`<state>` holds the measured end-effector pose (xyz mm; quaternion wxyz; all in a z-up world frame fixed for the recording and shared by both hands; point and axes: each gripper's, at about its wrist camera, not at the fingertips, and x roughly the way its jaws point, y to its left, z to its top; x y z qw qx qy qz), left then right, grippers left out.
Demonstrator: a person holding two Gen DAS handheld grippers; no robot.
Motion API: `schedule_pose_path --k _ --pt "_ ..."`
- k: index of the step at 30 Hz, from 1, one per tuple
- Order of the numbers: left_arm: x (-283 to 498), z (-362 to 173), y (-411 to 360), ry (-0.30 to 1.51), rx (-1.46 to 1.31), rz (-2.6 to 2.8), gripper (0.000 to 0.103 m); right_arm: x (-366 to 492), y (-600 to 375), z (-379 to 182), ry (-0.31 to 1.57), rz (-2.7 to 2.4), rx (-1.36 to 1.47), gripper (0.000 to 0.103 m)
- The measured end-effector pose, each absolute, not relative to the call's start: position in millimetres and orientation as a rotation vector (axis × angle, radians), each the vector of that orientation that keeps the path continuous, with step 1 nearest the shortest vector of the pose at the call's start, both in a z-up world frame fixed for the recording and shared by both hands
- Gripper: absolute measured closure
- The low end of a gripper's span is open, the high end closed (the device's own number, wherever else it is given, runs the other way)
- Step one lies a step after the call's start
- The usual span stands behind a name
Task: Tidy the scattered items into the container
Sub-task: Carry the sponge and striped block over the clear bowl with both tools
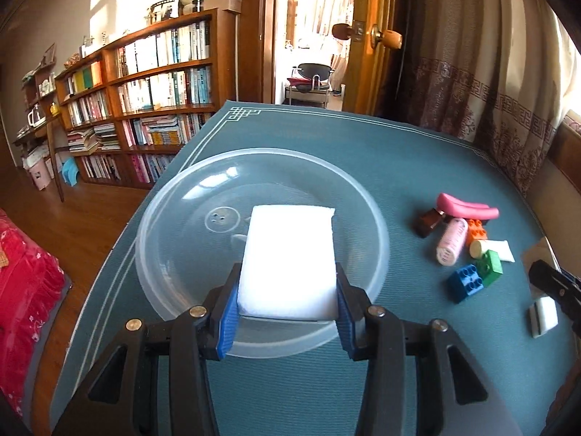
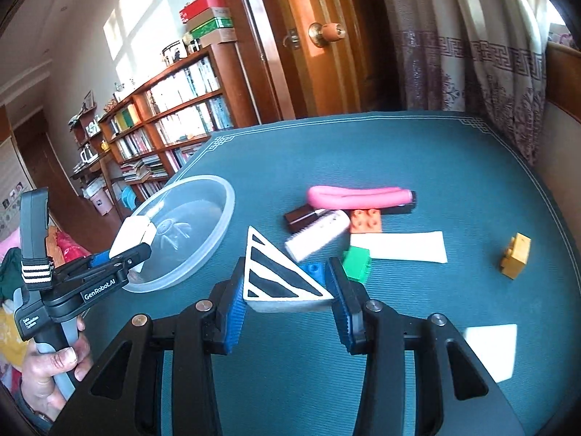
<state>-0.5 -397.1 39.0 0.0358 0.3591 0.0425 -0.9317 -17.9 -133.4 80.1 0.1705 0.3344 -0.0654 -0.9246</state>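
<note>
The left gripper [image 1: 287,312] pinches a white rectangular foam sponge [image 1: 288,261] between its blue pads, holding it above the near rim of the clear round plastic basin [image 1: 174,225]. The basin sits on the teal woven table mat [image 1: 417,152], close to the mat's left edge; its floor shows bare.

The right gripper [image 2: 287,301] has its jaws closed against a triangular white block with black stripes [image 2: 276,272], gripped at its base corners; whether the block is clear of the mat cannot be judged from this view.

The remaining items lie clustered right of the basin: a pink curved foam tube [image 2: 359,196], a dark brown small bottle [image 2: 301,216], a white ribbed cylinder [image 2: 316,234], an orange studded brick [image 2: 366,221], a white flat tube [image 2: 403,247], a green studded brick [image 2: 357,263] and a blue studded brick [image 2: 312,269]. A yellow block [image 2: 515,256] stands apart toward the right edge. A white flat piece [image 2: 494,348] lies near the front right. The mat between basin and cluster is open.
</note>
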Motion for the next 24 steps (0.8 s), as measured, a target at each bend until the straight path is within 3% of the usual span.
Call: schedule_pose_path --k 21,23,24 --pt "-22 18 -452 0.187 1.157 -2.828 0.053 -78 -273 63 -0.010 -2.443 0.993 0.058" --pt "-23 18 -453 0.186 1.159 -2.833 0.052 -82 -278 59 0.002 -2.445 1.001 0.058" --pt "-23 18 -453 0.196 1.161 -2.845 0.046 -84 -280 58 0.010 -2.450 1.002 0.058"
